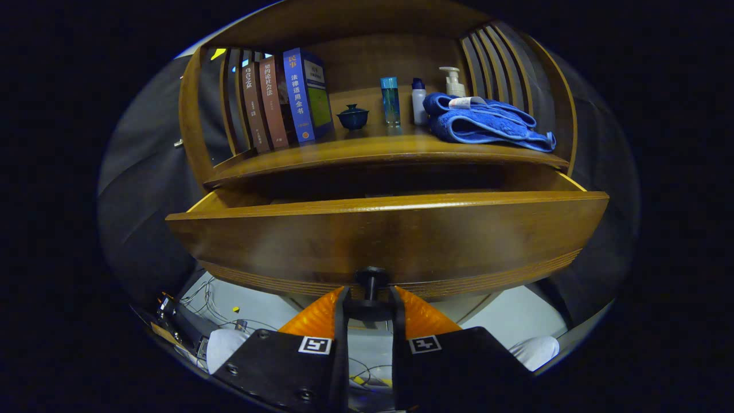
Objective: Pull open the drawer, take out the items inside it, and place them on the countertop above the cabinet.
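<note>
**A:** Drawer (390, 241) first: where does it sit against the gripper (371, 307)?

**B:** Dead ahead and slightly above. It stands partly pulled out of the cabinet, its wide front panel running crosswise to the fingers (321, 315). The dark knob (371, 281) sticks out from the panel's lower middle, straight toward the camera, and it lies right between the jaws.

**A:** And the jaws themselves?

**B:** Drawn in close, one on each side of the knob's stem. They look pinched on it, so I judge the hold is good.

**A:** So which way does the pull go?

**B:** Straight back along the fingers, square to the panel. Any sideways drift could bind the drawer in its slides, I'd guess.

**A:** Can you see what's inside?

**B:** No. The front panel's top edge hides the inside; only a dark gap shows under the worktop (367, 150).

**A:** What's up there already?

**B:** Books (284, 97), a small lidded cup (352, 116), bottles (391, 100) and a folded blue towel (487, 121). The freest spot seems to be between cup and books.
</note>
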{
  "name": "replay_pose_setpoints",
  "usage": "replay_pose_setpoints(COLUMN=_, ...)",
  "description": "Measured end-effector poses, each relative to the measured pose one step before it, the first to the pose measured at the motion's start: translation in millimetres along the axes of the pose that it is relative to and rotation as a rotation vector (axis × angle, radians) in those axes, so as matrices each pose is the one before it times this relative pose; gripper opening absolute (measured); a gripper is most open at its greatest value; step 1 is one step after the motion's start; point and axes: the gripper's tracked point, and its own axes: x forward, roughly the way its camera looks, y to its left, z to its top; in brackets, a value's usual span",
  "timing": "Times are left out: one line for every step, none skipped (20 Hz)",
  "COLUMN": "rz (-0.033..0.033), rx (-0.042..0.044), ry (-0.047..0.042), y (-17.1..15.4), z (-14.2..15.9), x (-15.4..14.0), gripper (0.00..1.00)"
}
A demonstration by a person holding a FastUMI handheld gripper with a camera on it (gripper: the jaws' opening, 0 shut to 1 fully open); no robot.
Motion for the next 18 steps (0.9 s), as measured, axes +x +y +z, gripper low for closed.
replay_pose_setpoints(rz=0.00169, rx=-0.00132, ry=0.01316, y=0.37, z=-5.22, x=-7.05, gripper=0.34)
replay_pose_setpoints(rz=0.00040, rx=0.00028, ry=0.01445, y=-0.25, z=-5.26, x=-7.31, gripper=0.34)
replay_pose_setpoints(rz=0.00325, rx=0.00517, ry=0.01156, y=1.03, z=-3.92, x=-6.53, gripper=0.34)
replay_pose_setpoints(rz=0.00425, rx=0.00515, ry=0.01715, y=0.99, z=-4.95, x=-6.15, gripper=0.34)
replay_pose_setpoints(rz=0.00148, rx=0.00589, ry=0.01465, y=0.03, z=-4.97, x=-4.97, gripper=0.34)
replay_pose_setpoints(rz=-0.00228, rx=0.00432, ry=0.01212, y=0.23, z=-4.72, x=-5.09, gripper=0.34)
replay_pose_setpoints(rz=0.00083, rx=0.00164, ry=0.01003, y=0.13, z=-3.27, x=-4.55, gripper=0.34)
replay_pose_setpoints(rz=0.00015, rx=0.00480, ry=0.01138, y=0.07, z=-3.08, x=-4.58, gripper=0.34)
replay_pose_setpoints(rz=0.00104, rx=0.00510, ry=0.01378, y=-0.13, z=-4.72, x=-1.74, gripper=0.34)
replay_pose_setpoints(rz=0.00010, rx=0.00374, ry=0.01441, y=0.75, z=-4.76, x=-4.60, gripper=0.34)
replay_pose_setpoints(rz=-0.00140, rx=-0.00412, ry=0.00986, y=0.07, z=-3.80, x=-5.06, gripper=0.34)
replay_pose_setpoints(rz=-0.00155, rx=-0.00384, ry=0.01130, y=-0.06, z=-5.37, x=-4.56, gripper=0.34)
replay_pose_setpoints(rz=0.00125, rx=0.00106, ry=0.01286, y=0.17, z=-6.25, x=-3.24, gripper=0.34)
replay_pose_setpoints(rz=0.00378, rx=0.00438, ry=0.01530, y=-0.01, z=-6.33, x=-1.36, gripper=0.34)
replay_pose_setpoints(rz=0.00093, rx=0.00843, ry=0.01812, y=-0.91, z=-6.24, x=0.76, gripper=0.34)
replay_pose_setpoints(rz=0.00698, rx=0.00966, ry=0.00441, y=1.23, z=-3.58, x=1.96, gripper=0.34)
replay_pose_setpoints(rz=0.00254, rx=-0.00265, ry=0.00635, y=-0.87, z=0.29, x=-1.69, gripper=0.35)
replay_pose_setpoints(rz=-0.00248, rx=0.00109, ry=-0.00506, y=-0.47, z=0.71, x=-1.93, gripper=0.37)
